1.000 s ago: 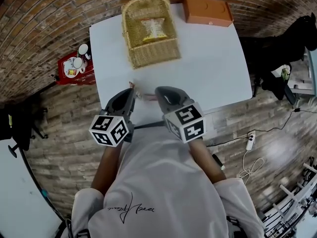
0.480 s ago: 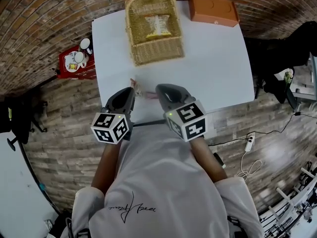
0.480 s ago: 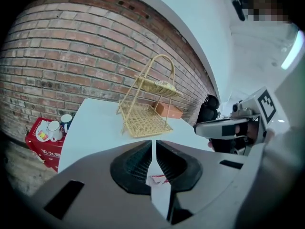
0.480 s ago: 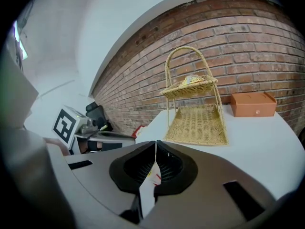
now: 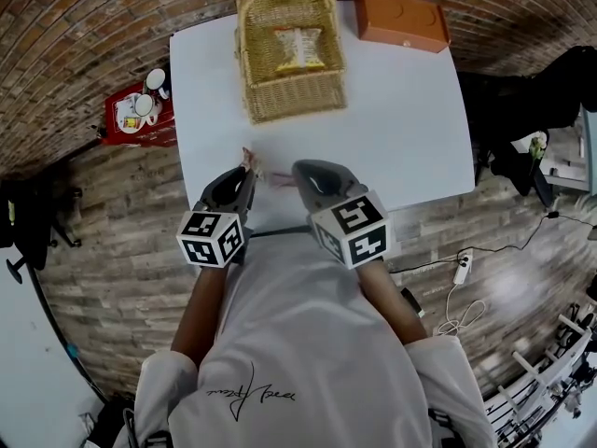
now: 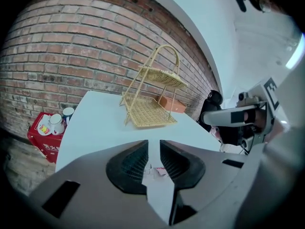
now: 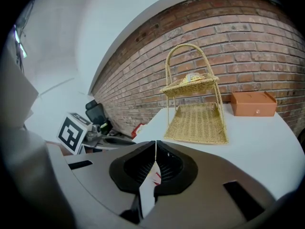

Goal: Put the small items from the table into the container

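- While the person stands at the near edge of the worktop (image 5: 401, 129), both forearms reach forward from elbows kept by the sides, and the two grippers lie side by side, pointing away and tilted down toward the surface.
- Left gripper (image 5: 246, 175) sits low over the near edge, its marker cube close to the person's shirt.
- Its jaws are opening: a narrow slot shows between the ribbed pads (image 6: 132, 164), and nothing is pressed between them.
- Through that slot a small white and red packet (image 6: 160, 171) lies on the worktop, just ahead of the tips and free of the pads.
- Right gripper (image 5: 300, 171) is level with the left and near it.
- Its jaws are closed, tips meeting in a thin line; a white sliver with a red mark shows in the gap below them, and I cannot tell whether it is gripped or lying underneath.
- A pinkish scrap (image 5: 280, 181) lies on the worktop between the two sets of tips.
- The two-tier wicker basket (image 5: 291, 101) stands at the far side, well apart from both grippers, with a yellowish packet on its upper tier.
- An orange box (image 5: 401, 19) sits beside the basket at the far right corner.
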A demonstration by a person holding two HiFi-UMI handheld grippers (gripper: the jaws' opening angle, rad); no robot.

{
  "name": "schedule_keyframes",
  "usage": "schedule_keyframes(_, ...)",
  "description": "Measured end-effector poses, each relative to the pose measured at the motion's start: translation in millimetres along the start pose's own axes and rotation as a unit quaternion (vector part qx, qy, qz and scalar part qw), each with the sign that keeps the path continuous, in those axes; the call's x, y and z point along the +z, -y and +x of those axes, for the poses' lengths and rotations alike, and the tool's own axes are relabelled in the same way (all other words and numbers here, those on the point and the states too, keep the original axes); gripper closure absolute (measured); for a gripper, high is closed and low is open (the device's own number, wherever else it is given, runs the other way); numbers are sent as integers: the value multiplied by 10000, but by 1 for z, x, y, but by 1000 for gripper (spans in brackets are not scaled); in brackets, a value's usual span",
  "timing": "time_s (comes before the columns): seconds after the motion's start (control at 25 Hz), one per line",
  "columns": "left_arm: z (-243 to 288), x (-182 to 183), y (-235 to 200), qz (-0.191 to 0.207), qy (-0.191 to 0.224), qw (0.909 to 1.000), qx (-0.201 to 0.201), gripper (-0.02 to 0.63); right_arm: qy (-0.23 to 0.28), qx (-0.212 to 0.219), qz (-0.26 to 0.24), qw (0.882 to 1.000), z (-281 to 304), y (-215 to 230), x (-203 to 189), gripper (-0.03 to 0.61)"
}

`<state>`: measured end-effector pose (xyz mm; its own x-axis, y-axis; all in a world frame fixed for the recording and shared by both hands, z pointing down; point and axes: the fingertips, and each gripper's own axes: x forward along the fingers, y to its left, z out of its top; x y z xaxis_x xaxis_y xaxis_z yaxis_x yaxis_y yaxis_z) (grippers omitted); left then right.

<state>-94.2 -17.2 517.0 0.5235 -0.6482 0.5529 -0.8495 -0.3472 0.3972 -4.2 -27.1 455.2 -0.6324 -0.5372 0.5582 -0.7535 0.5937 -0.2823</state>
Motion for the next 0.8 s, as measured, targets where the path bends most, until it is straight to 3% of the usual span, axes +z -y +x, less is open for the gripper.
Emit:
schedule_keyframes(0.08,3,-4,1,-28,-91,9999,-55,514,-45,-6,-6,10000,1,1,-1,555)
schedule_keyframes(0.8,24,-29,-19,-37,-558,9982,237,395,-314,-9,-27,9995,10,2,-6,555)
